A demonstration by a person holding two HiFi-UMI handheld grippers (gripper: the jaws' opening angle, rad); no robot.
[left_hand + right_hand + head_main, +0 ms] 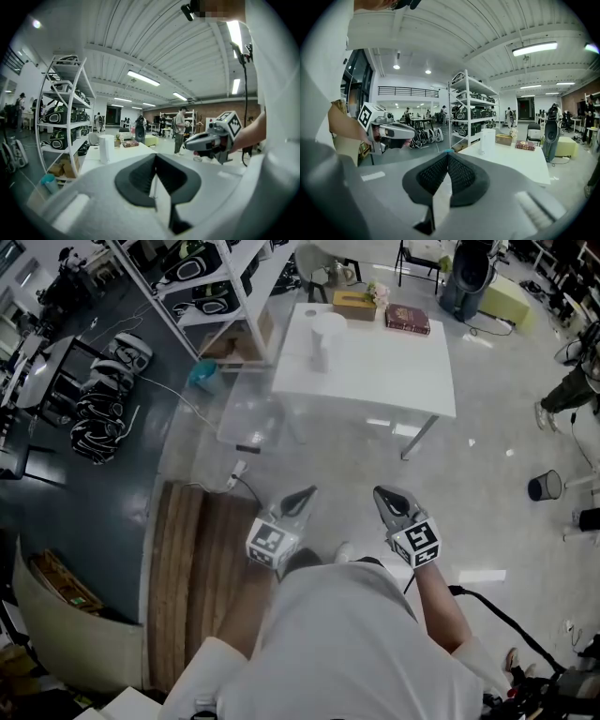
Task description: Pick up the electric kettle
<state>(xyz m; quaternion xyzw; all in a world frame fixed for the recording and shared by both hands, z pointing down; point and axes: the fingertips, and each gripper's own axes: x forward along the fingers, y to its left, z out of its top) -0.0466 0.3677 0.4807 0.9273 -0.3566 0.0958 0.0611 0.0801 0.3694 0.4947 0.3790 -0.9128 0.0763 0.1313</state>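
Observation:
The white electric kettle (327, 335) stands upright on the white table (394, 381), well ahead of both grippers; it also shows in the left gripper view (107, 148) and the right gripper view (488, 140). My left gripper (306, 494) and right gripper (383, 493) are held side by side above the floor, both pointing toward the table. Each has its jaws shut with nothing between them. In the left gripper view my own jaws (154, 157) meet at the tip, and the right gripper (188, 144) hovers to the right. The right gripper view shows its jaws (447, 157) closed.
A tissue box (354, 304) and a dark red book (407, 319) lie at the table's far edge. A white shelf rack (211, 282) with black-and-white devices stands left of the table. A wooden strip (192, 559) covers the floor at left. A black cup (544, 486) sits on the floor at right.

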